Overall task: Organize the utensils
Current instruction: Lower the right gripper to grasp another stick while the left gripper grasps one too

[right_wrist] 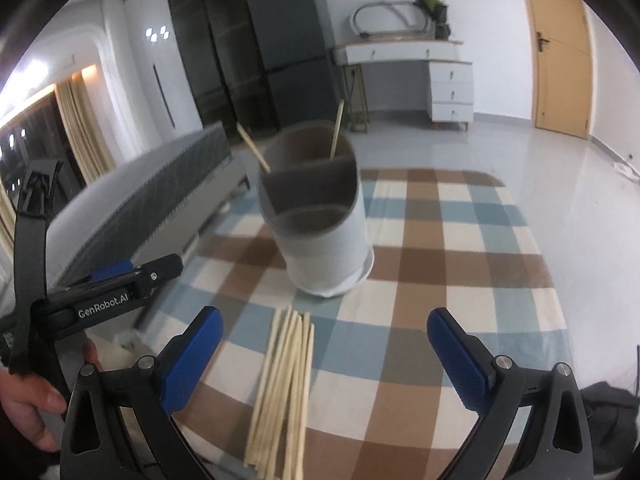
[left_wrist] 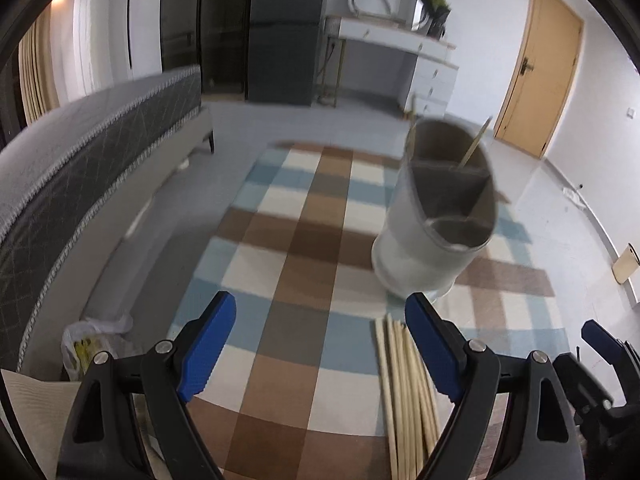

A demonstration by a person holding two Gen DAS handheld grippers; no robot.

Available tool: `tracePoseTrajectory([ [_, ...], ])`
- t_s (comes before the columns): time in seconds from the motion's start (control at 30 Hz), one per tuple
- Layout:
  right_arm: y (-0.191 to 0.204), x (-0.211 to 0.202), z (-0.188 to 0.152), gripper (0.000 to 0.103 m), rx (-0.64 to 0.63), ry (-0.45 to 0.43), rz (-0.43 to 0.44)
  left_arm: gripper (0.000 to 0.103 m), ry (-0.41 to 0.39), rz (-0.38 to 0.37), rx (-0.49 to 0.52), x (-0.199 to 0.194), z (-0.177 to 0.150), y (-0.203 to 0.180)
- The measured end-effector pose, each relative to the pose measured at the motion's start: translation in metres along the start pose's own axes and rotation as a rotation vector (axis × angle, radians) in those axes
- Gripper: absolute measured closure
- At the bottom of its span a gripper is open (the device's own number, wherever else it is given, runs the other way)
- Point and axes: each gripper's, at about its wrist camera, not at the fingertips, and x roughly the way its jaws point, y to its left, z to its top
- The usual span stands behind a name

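Between the blue-padded fingers of the right gripper [right_wrist: 324, 356], which are standing wide apart and holding nothing, a loose bundle of pale wooden chopsticks [right_wrist: 284, 392] is lying on the brown, blue and cream checked cloth [right_wrist: 460, 216]. The left gripper [left_wrist: 320, 348] is likewise gaping wide and empty just beside that bundle. Beyond it, the grey cylindrical divided utensil holder [right_wrist: 320, 224] is showing only two sticks [right_wrist: 337, 130] in its far compartment, so most of the sorting seems to be waiting.
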Motion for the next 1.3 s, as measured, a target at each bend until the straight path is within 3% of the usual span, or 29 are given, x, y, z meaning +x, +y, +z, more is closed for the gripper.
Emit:
tracePoseTrajectory([
  [0.23,0.004,0.053,-0.004,0.003,-0.054,0.158,-0.046,0.020,0.023,0.083,-0.046,0.018,0.011,0.011],
  [0.43,0.008,0.095,-0.011,0.023,-0.118,0.288,-0.085,0.020,0.069,0.106,-0.098,0.032,0.017,0.021],
  [0.57,0.009,0.116,-0.018,0.043,-0.147,0.364,-0.092,0.020,0.105,0.137,-0.124,0.039,0.019,0.028],
  [0.63,0.009,0.124,-0.022,0.044,-0.154,0.398,-0.085,0.020,0.116,0.142,-0.143,0.040,0.020,0.032],
  [0.77,0.011,0.130,-0.025,0.058,-0.157,0.428,-0.069,0.020,0.136,0.140,-0.185,0.041,0.022,0.038],
  [1.17,0.025,0.141,-0.023,0.062,-0.191,0.503,-0.110,0.020,0.129,0.129,-0.193,0.043,0.024,0.041],
  [1.23,0.026,0.143,-0.021,0.067,-0.197,0.497,-0.102,0.020,0.135,0.137,-0.189,0.044,0.024,0.042],
  [1.3,0.030,0.146,-0.018,0.080,-0.204,0.491,-0.087,0.020,0.138,0.141,-0.182,0.046,0.023,0.042],
])
